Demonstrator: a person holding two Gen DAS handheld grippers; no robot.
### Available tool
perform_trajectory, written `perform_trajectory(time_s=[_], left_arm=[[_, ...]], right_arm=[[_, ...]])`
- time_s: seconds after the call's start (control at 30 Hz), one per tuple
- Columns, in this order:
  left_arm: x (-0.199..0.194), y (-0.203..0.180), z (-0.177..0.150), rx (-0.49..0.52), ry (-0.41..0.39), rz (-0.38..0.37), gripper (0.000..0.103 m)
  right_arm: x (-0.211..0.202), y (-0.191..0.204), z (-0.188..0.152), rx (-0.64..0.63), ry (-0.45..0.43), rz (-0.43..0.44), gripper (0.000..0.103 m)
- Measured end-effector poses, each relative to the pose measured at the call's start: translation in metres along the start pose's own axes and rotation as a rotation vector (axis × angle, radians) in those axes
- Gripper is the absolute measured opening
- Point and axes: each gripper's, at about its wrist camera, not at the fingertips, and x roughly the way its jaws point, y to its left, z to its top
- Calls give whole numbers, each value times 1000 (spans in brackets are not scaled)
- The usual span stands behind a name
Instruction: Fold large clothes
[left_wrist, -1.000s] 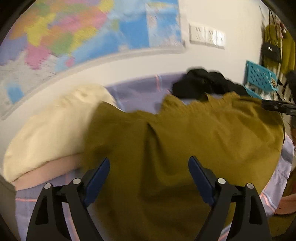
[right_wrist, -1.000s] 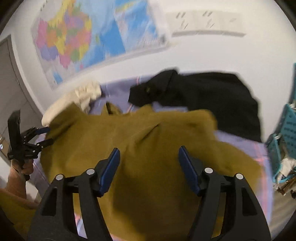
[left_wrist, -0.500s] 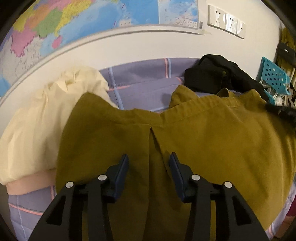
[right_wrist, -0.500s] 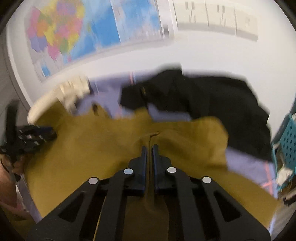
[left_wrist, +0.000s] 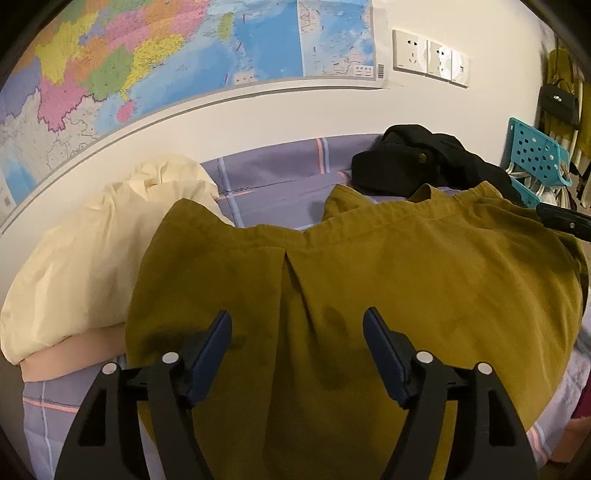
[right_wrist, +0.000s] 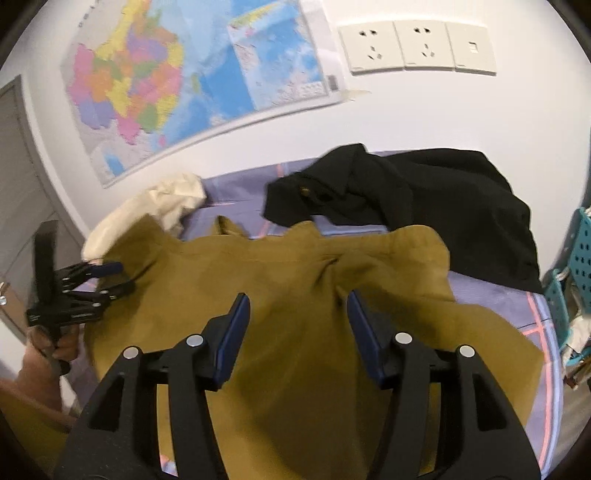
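Mustard shirt (left_wrist: 406, 288) of soft, matte cloth lies spread on the checked lilac bed (left_wrist: 280, 173), between a cream garment (left_wrist: 110, 251) and a crumpled black garment (right_wrist: 424, 199). Both the left hand-held gripper (left_wrist: 297, 341) and the right hand-held gripper (right_wrist: 297, 325) have just been opening; they stand spread above the shirt, pinching nothing.

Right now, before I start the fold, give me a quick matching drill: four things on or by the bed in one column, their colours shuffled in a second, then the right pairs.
Things:
1. shirt under both grippers
2. garment at the far side of the bed
3. bundle to the left
4. basket at the right edge

Colours:
A. teal
B. cream
C. olive
D. black

Pairs: 1-C, 2-D, 3-B, 4-A
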Motion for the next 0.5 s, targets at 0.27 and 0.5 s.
perform_trajectory(time_s=[0.27,0.5], left_arm=[[21,20,-13,-71,50,-45,76],[7,28,-18,-101,24,-59,76]], right_arm=[[33,-38,-20,106,73,-19,51],[27,-40,-23,161,73,-2,59]])
